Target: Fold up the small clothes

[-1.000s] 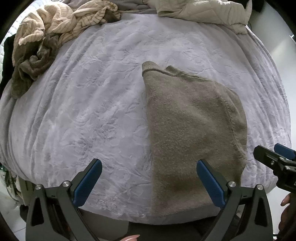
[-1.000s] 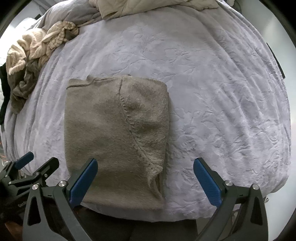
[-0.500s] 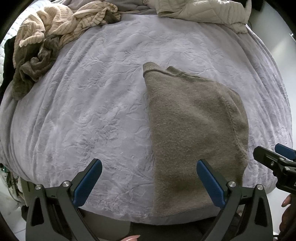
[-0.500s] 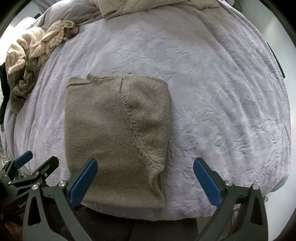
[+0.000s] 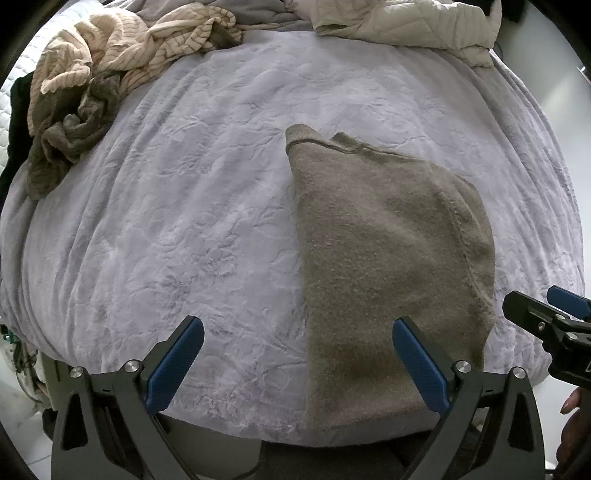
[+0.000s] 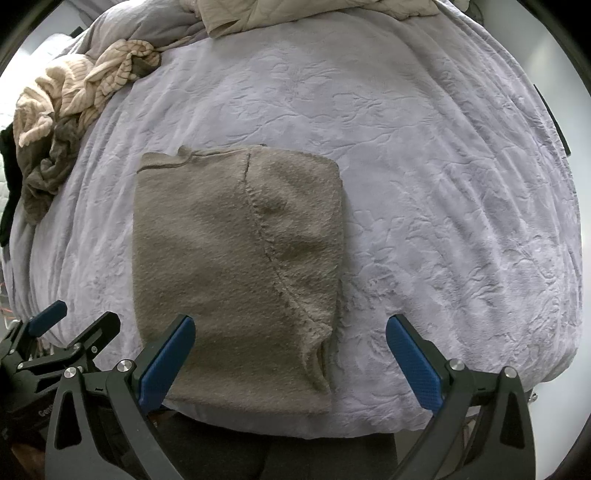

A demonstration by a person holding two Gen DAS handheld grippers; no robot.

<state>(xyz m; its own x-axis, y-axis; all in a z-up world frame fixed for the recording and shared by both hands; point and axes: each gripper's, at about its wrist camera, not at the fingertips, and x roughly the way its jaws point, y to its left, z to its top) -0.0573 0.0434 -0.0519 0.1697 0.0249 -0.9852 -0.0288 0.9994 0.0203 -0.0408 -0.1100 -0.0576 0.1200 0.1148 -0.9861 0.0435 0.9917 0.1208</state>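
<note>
A taupe knit sweater lies flat on the lilac bed cover, its sleeves folded in, its lower hem at the near edge of the bed. My left gripper hovers open over the near edge, its right finger above the sweater's lower part and its left finger above bare cover. My right gripper is open too, its left finger over the sweater's lower left corner and its right finger over the cover. Neither holds cloth. Each gripper shows at the side of the other's view.
A heap of unfolded clothes, cream striped and dark olive, lies at the far left of the lilac bed cover. A pale quilted blanket lies bunched at the far edge. The bed's near edge drops off just below the grippers.
Both grippers have drawn slightly back toward the near edge, so the sweater sits a little higher in each view. The sweater has not moved.
</note>
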